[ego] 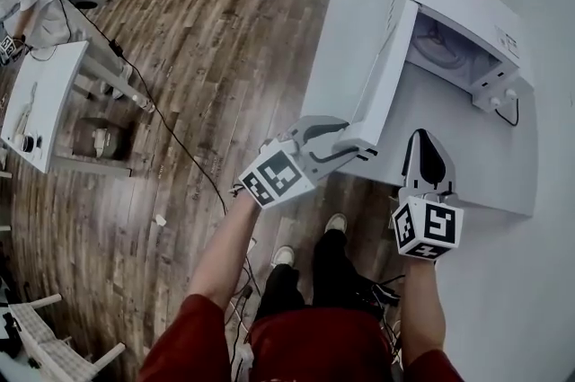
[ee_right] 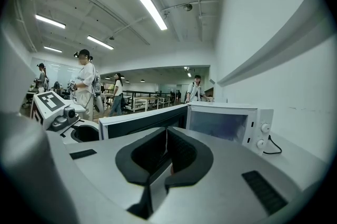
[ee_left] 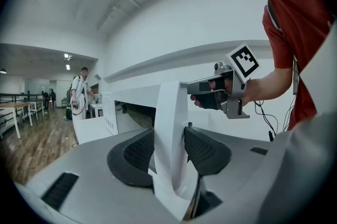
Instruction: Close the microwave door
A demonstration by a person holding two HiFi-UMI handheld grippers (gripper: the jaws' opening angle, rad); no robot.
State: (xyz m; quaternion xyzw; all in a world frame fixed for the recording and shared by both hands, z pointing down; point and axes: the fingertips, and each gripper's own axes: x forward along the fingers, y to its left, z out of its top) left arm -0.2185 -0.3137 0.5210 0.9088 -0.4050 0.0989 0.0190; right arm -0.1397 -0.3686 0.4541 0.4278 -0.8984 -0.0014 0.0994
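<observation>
A white microwave (ego: pixel 467 21) stands on the white table (ego: pixel 512 281) with its door (ego: pixel 359 39) swung wide open toward me. My left gripper (ego: pixel 346 142) holds the door's free end: in the left gripper view the door's white edge (ee_left: pixel 171 123) fills the gap and both dark pads (ee_left: pixel 139 152) press on it. My right gripper (ego: pixel 426 151) hovers over the table in front of the microwave, to the right of the door, shut with nothing in it. The right gripper view shows its pads (ee_right: pixel 181 149) together, with the open door (ee_right: pixel 142 120) and the microwave's cavity (ee_right: pixel 218 124) beyond.
A black cable (ego: pixel 171 133) runs across the wooden floor on the left. Another white table (ego: pixel 40 93) and people stand at the far left, and a white chair (ego: pixel 54 353) sits at the lower left. The microwave's cord (ego: pixel 514 115) lies by its knobs.
</observation>
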